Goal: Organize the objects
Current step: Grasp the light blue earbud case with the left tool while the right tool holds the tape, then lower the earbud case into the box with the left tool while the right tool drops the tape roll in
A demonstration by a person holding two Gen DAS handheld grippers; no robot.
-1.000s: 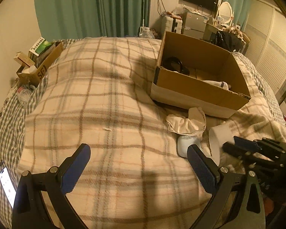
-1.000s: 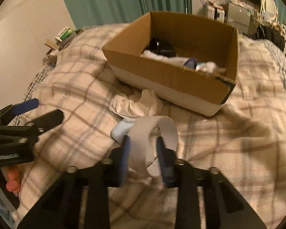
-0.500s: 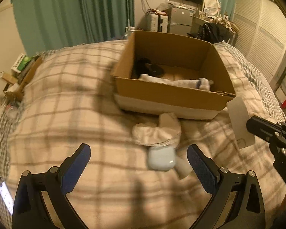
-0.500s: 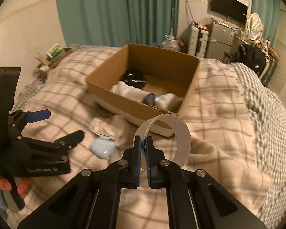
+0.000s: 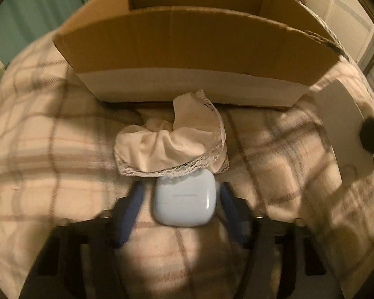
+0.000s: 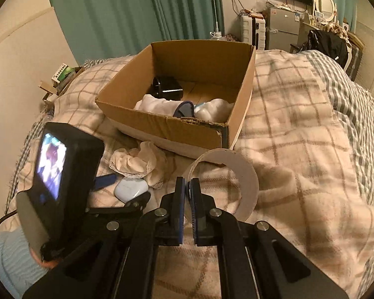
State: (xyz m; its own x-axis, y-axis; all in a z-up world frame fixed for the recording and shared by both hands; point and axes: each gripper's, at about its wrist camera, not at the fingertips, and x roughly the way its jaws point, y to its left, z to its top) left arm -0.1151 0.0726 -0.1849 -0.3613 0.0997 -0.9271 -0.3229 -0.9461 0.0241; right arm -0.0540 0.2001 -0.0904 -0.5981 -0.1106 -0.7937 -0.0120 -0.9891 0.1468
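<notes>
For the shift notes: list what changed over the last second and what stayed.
The left tongs dropped over the blue earbud case, jaws just closing around it; contact unclear. The right tongs pinched the white ring and lifted it. Cardboard box and crumpled cloth stayed.

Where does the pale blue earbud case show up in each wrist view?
Left wrist: earbud case low centre, between the left claw's fingers, under the crumpled cloth's edge.
Right wrist: earbud case lower left, beside the same cloth.
Shared landmark: cardboard box, behind both.
</notes>
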